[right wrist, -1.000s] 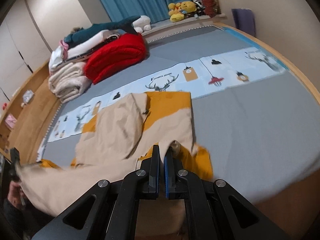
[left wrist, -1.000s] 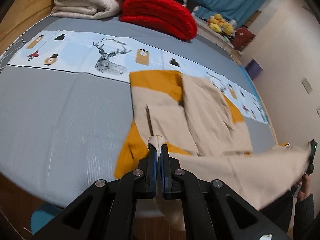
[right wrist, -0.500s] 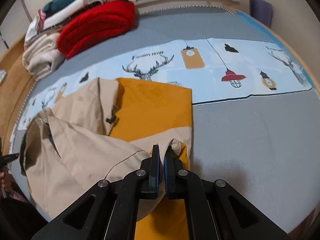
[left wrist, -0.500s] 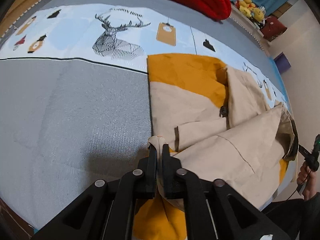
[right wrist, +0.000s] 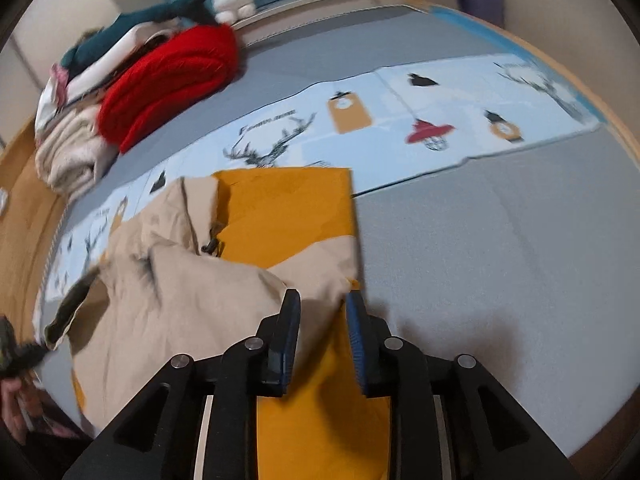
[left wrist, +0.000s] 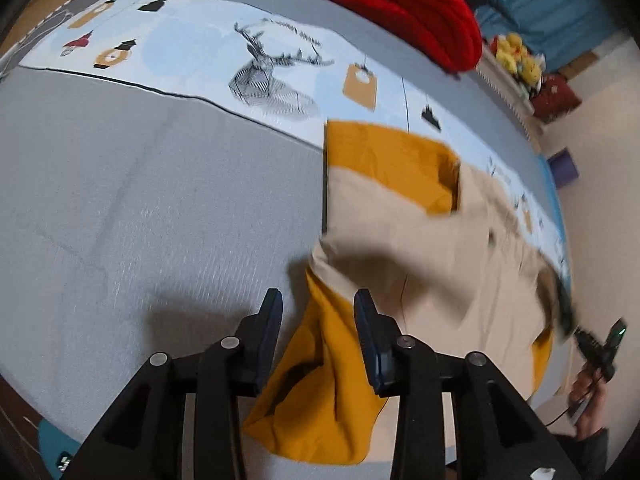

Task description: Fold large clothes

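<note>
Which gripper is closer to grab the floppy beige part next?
Probably the right gripper: it hangs open with the jacket's beige edge between its fingers. The open left gripper sits over the orange part.

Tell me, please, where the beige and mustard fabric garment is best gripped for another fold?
Probably grip the beige and mustard fabric garment at its mustard near end, which hangs over the bed edge between the open left hand-held gripper fingers; come from the near side, since that loose edge faces you.
</note>
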The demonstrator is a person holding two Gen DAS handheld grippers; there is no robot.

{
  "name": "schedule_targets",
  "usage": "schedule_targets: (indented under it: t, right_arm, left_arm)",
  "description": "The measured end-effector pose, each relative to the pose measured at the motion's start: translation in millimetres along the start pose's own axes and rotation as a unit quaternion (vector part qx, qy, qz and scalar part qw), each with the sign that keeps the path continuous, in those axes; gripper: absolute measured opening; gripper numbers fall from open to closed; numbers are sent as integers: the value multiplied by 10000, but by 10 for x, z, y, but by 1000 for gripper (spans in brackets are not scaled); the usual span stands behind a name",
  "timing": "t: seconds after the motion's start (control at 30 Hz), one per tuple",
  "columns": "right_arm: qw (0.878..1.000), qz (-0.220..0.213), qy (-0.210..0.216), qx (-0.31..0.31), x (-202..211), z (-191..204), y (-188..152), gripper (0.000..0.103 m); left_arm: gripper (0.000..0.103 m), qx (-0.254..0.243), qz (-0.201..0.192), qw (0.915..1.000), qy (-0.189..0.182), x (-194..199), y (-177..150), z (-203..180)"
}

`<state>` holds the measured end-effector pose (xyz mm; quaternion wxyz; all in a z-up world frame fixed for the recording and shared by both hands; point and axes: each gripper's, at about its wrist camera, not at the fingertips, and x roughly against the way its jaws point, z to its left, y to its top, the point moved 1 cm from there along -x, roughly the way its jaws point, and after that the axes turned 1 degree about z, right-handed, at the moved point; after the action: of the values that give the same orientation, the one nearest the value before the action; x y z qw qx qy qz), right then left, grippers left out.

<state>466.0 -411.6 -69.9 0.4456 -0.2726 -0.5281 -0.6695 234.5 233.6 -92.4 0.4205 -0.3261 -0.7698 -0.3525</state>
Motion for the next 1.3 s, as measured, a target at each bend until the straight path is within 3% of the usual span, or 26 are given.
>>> schedule_targets:
  t: [0.13,0.37,0.6,0.77,0.8,0.9,0.93,1.0,1.1,1.3]
  right_arm:
    - [9998,-37,-60,-190,61,-169,-18,33]
    - [9949,1003,24,-33,-440,-197,-121,35]
    - [9884,1494,-167,234,-762,-115,-187,35]
    - [9906,1289,-222,389,-717,-48,-140,32]
    - [9908,1262,-230,427,-702,-26,-127,24]
    - [9912,1188,-286,513,-661,-1,-131,12]
    - [9915,1153,-277,540,-642,13,-122,8]
    - [9924,986,-284,686,-568,75,-111,6]
    - [9947,706,-184,728,-413,133,-73,4]
    - [9988,-98,-24,469,-114,155,103,3]
  left_arm:
    - [38,-182,108,9996,164,-78,-29,-93]
    - [47,-195,288,9986,401,-292,35,-188]
    - [47,110,350,9985,409,-430,158,-164]
    - [47,309,354,9980,423,-497,227,-133]
    - [47,334,356,9980,408,-507,236,-131]
    - [44,347,410,9980,347,-567,257,-164]
    - [41,299,429,9980,364,-588,259,-186]
    - [11,182,431,9977,492,-606,262,-220]
    - [3,55,140,9989,445,-483,296,-301]
    - [2,-166,-712,9968,313,-155,417,-458]
